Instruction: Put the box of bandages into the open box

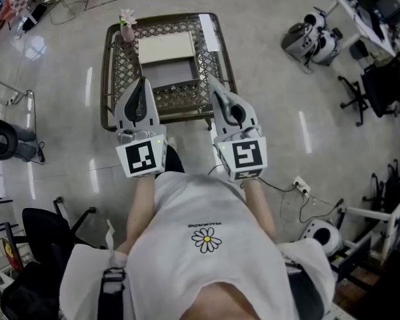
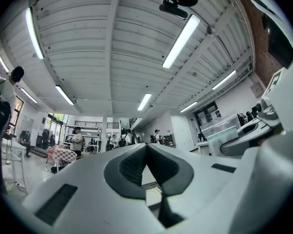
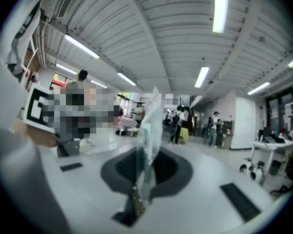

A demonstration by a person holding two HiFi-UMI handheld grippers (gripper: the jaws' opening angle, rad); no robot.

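Note:
The open box [image 1: 171, 74] stands on the wicker table [image 1: 123, 64], its white lid [image 1: 165, 47] folded back on the far side. A narrow white strip [image 1: 209, 32] lies along the table's right edge; I cannot tell what it is. Both grippers are raised in front of me, short of the table's near edge. My left gripper [image 1: 144, 83] [image 2: 146, 146] is shut with nothing between its jaws. My right gripper [image 1: 212, 81] [image 3: 145, 152] is shut on a thin pale flat pack [image 3: 149, 123], seen edge-on and sticking out past the tips. It may be the box of bandages.
A small vase with a flower [image 1: 126, 28] stands at the table's far left corner. On the floor are round grey machines [image 1: 312, 39], a power strip with a cable [image 1: 300, 186] and office chairs [image 1: 43, 225]. Both gripper views look up at a strip-lit ceiling, with people far off.

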